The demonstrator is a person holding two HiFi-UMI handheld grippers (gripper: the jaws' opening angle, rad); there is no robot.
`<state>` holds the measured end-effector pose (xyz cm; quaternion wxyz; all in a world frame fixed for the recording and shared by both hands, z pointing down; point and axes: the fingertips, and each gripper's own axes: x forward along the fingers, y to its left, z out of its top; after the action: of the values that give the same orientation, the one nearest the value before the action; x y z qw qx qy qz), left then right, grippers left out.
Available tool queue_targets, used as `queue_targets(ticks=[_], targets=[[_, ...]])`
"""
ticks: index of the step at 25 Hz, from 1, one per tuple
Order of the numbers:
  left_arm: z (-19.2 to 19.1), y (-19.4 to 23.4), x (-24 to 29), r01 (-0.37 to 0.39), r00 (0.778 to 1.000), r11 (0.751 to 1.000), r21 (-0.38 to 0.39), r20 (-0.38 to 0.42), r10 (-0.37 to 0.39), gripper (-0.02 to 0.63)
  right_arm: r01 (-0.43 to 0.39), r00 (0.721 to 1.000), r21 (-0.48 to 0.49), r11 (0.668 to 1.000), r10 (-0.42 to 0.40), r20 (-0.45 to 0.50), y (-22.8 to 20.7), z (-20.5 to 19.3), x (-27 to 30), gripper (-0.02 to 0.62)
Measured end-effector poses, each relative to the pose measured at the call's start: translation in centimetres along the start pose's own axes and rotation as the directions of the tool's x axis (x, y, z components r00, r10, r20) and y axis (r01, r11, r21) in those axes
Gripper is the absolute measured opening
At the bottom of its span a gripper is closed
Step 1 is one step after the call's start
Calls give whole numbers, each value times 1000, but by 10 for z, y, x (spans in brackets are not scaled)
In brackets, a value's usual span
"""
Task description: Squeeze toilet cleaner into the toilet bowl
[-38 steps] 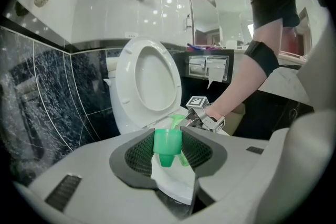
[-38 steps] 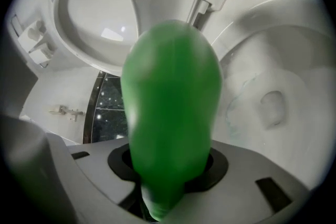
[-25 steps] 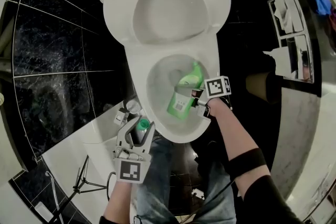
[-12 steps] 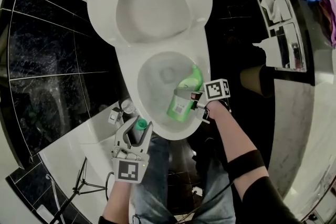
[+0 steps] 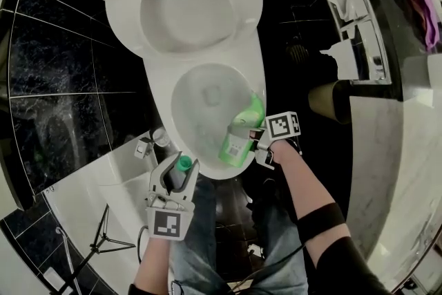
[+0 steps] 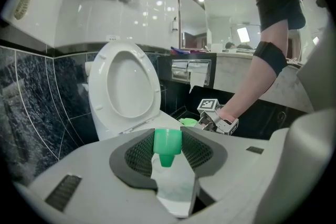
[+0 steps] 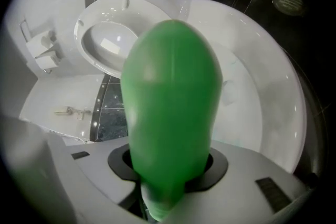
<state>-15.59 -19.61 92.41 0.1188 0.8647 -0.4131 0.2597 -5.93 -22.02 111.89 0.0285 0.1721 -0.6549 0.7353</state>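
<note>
Looking down from the head view, we see the white toilet bowl (image 5: 163, 122) with its lid and seat (image 5: 183, 7) raised behind it, against a black tiled wall (image 5: 55, 65). The green cleaner bottle (image 5: 238, 135) hangs tilted over the bowl's opening, on its right side, with its labelled end nearest the front rim. The right gripper (image 5: 254, 145) reaches in over the right front rim of the bowl, and its fingers are clamped on the bottle. The left gripper (image 5: 181, 170) is outside the bowl, just beside its front left rim, and between its fingers sits a small green cap (image 5: 184, 163). In the left gripper view we look past the jaws at the bowl from the front: the two dark pads press on either side of the green cap, which sits crosswise between them with its narrow tip pointing down. Beyond the cap the raised lid stands upright behind the bowl. To the right of the bowl a toilet paper holder (image 6: 190, 68) hangs on the dark wall, and the person's arm (image 6: 252, 92) comes down to the other gripper at the bowl's right edge. In the right gripper view the green bottle fills the middle of the picture, gripped between the pads and reaching out over the white inside of the bowl. A round floor drain (image 7: 286, 0) lies on the dark floor beyond the bowl.
</note>
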Motion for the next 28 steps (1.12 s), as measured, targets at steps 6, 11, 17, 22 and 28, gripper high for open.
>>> queue_targets(ticks=[6, 11, 17, 22, 28], targets=[[2, -16, -6, -18, 1000, 1000, -22, 17, 19, 160, -51, 998, 14, 999, 51, -21, 5, -31, -8, 175], [-5, -27, -16, -37, 999, 999, -31, 6, 37, 160, 23, 998, 46, 999, -20, -61, -7, -68, -16, 175], [-10, -35, -30, -63, 998, 996, -58, 13, 64, 160, -129, 989, 67, 989, 133, -59, 17, -102, -6, 175], [-16, -37, -41, -82, 997, 995, -64, 6, 82, 160, -43, 993, 101, 994, 54, -107, 7, -138, -10, 175], [-21, -36, -52, -108, 994, 991, -75, 1, 108, 160, -93, 981, 137, 986, 114, -158, 16, -178, 5, 175]])
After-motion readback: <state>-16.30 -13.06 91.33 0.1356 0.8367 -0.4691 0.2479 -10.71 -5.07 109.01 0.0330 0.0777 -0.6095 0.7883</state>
